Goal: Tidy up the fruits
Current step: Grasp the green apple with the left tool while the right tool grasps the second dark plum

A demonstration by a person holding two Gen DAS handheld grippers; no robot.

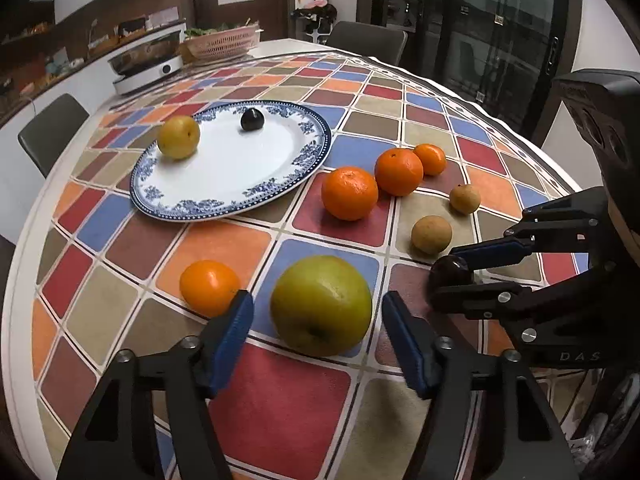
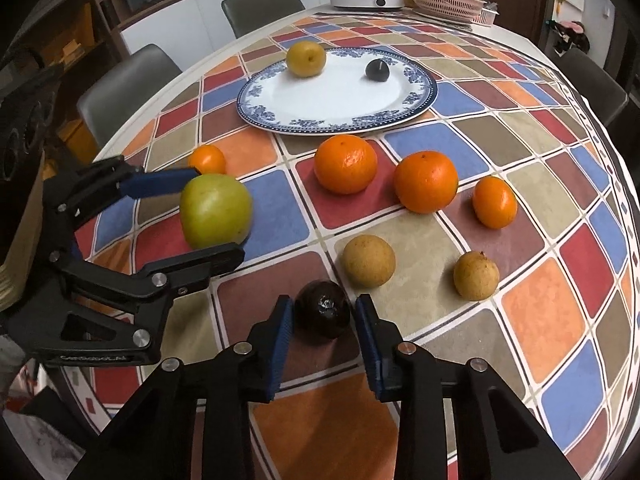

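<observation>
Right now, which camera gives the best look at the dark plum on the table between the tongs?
The right wrist view: the dark plum sits centred, whole, between the right tongs. The left wrist view shows only part of it at the right edge, behind those tongs' fingers.

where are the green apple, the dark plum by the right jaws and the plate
green apple (image 1: 321, 305): left wrist view, middle of its skin
dark plum (image 2: 323, 309): right wrist view, its top face
plate (image 1: 224, 168): left wrist view, bare white centre
</observation>
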